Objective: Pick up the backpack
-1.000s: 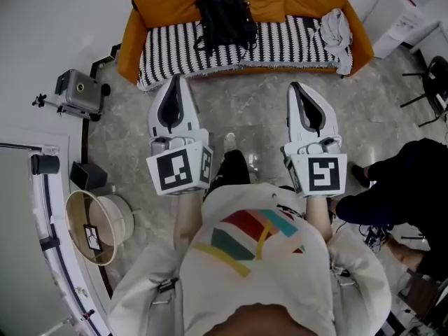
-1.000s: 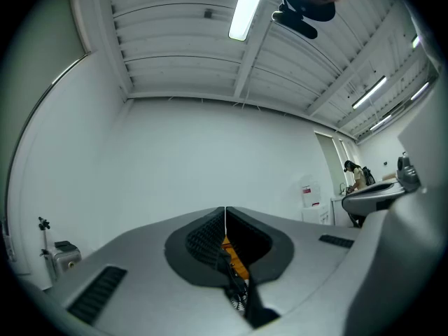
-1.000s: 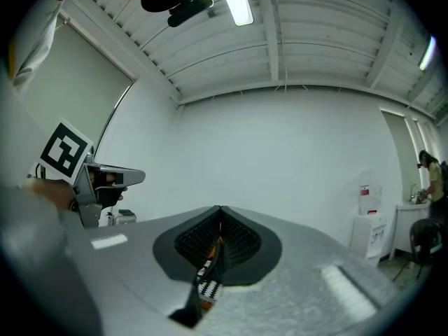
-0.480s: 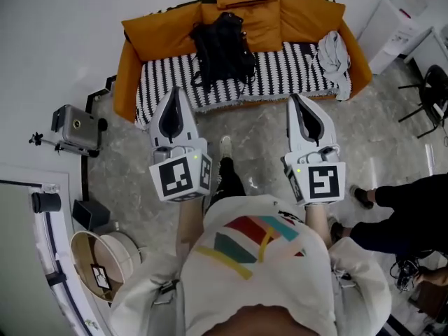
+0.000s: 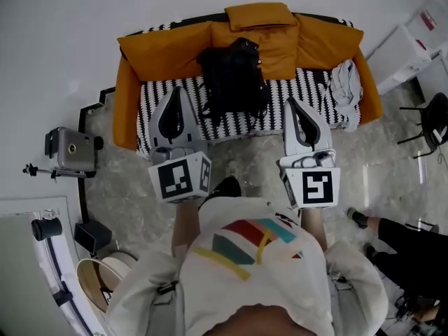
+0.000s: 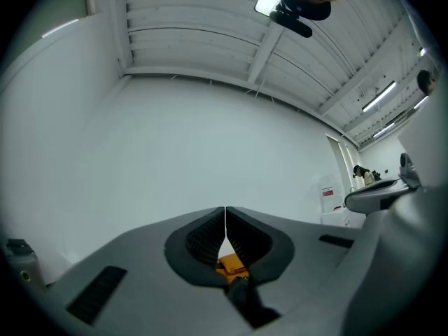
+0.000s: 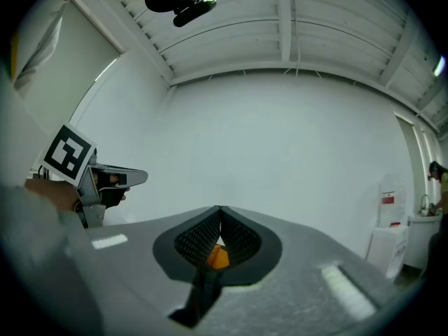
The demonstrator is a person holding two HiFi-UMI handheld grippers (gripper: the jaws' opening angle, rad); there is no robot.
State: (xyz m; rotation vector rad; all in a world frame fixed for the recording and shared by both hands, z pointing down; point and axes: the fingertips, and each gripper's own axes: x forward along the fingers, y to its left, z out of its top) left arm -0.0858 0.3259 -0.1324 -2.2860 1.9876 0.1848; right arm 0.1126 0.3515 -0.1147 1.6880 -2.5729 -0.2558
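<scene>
A black backpack (image 5: 233, 78) stands on the striped seat of an orange sofa (image 5: 150, 53), leaning on the back cushions. In the head view my left gripper (image 5: 177, 95) is shut and empty, its tip over the seat's front left, just left of the backpack. My right gripper (image 5: 294, 103) is also shut and empty, its tip over the seat right of the backpack. Both gripper views look level at a bare white wall; the left gripper (image 6: 225, 212) and right gripper (image 7: 220, 211) show their jaws pressed together, with a sliver of orange sofa below.
A pale crumpled cloth (image 5: 346, 86) lies at the sofa's right end. A camera on a tripod (image 5: 70, 150) stands left of the sofa, a round bin (image 5: 105, 285) lower left. A white cabinet (image 5: 413, 44) and a black chair (image 5: 430, 121) are at right; a person in dark clothes (image 5: 416, 257) sits lower right.
I have walked toward the sofa; it and the backpack have come nearer and lower in the head view. Both gripper tips now reach over the seat. The jaws stayed shut.
</scene>
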